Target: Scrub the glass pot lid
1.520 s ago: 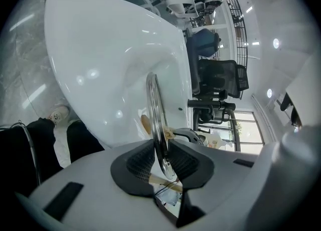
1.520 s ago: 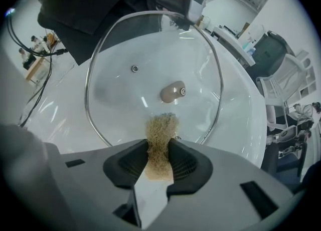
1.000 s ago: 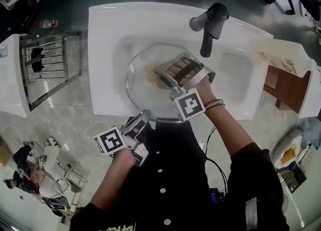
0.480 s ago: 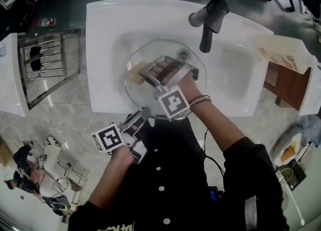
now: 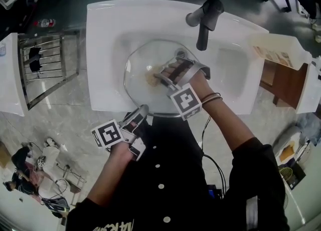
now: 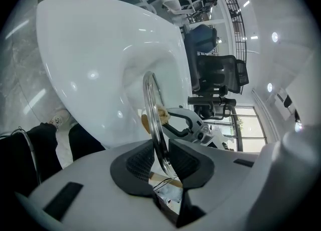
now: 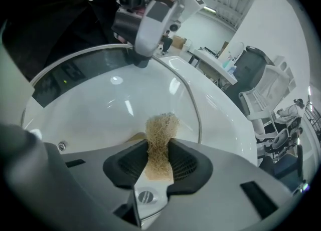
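Note:
The round glass pot lid (image 5: 143, 87) lies tilted over the white sink basin (image 5: 108, 29). My left gripper (image 5: 141, 110) is shut on the lid's near rim; in the left gripper view the metal rim (image 6: 153, 109) runs edge-on between its pads (image 6: 139, 162). My right gripper (image 5: 159, 77) is shut on a tan fibrous scrub pad (image 5: 150, 78) and presses it on the glass near the lid's middle. In the right gripper view the scrub pad (image 7: 160, 137) sticks out from between the jaws onto the lid (image 7: 100, 94), with the left gripper (image 7: 143, 57) at the far rim.
A dark faucet (image 5: 204, 20) overhangs the basin just behind my right hand. A wire drying rack (image 5: 46, 67) sits left of the sink. A wooden item (image 5: 283, 82) in a white tub stands at the right. The drain (image 5: 180, 53) shows behind the lid.
The right gripper slid the scrub pad left across the lid, then back right toward the middle. The left gripper kept its hold on the rim and stayed put.

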Available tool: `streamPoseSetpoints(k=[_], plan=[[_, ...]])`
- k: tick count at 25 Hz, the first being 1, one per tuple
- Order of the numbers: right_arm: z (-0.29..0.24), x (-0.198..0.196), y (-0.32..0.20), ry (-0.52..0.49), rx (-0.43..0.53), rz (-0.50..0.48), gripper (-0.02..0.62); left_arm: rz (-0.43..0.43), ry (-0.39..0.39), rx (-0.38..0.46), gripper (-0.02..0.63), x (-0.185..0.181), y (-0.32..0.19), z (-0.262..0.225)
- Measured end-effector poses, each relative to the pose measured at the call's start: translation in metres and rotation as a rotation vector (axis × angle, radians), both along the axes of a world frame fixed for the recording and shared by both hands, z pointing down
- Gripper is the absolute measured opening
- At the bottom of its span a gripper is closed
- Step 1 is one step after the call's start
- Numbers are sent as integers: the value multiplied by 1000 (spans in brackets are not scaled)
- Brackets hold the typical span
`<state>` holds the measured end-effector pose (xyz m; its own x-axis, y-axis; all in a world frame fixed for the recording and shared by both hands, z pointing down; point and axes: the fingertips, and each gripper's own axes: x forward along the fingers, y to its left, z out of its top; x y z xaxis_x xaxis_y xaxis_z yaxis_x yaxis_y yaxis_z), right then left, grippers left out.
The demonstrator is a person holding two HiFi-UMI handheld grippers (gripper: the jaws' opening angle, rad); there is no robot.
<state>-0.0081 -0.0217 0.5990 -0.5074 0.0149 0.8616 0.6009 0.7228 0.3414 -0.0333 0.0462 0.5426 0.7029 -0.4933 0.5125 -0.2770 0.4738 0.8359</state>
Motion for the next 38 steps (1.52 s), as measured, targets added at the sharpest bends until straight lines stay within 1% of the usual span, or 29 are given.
streamPoseSetpoints(k=[9, 12, 16, 21, 26, 27, 30, 31, 33, 34, 36, 38], plan=[[1, 34, 1, 61, -38, 57, 135, -10, 4, -4, 104, 0, 0, -2], [1, 49, -1, 104, -43, 53, 135, -8, 2, 0, 104, 1, -1, -2], [-2, 63, 8, 116, -72, 56, 135, -9, 2, -2, 104, 1, 0, -1], [-6, 88, 14, 198, -106, 12, 135, -10, 1, -4, 104, 1, 1, -1], [-10, 112, 19, 289, -133, -55, 135, -13, 9, -11, 104, 1, 0, -2], [-11, 116, 20, 306, -139, -69, 135, -5, 1, -9, 104, 0, 1, -1], [-14, 129, 22, 363, -163, -112, 135, 62, -66, 12, 103, -7, 2, 4], [-15, 134, 23, 382, -171, -127, 135, 51, -53, 5, 103, -6, 2, 3], [-18, 139, 24, 409, -181, -159, 135, 1, 3, -16, 103, 0, 1, 0], [-19, 140, 25, 419, -182, -176, 135, -9, 16, -19, 103, 1, 0, 0], [-19, 140, 25, 435, -176, -202, 135, -9, 20, -20, 103, 1, 0, -1], [-19, 136, 21, 426, -156, -204, 135, 3, 9, -17, 103, 0, 0, -1]])
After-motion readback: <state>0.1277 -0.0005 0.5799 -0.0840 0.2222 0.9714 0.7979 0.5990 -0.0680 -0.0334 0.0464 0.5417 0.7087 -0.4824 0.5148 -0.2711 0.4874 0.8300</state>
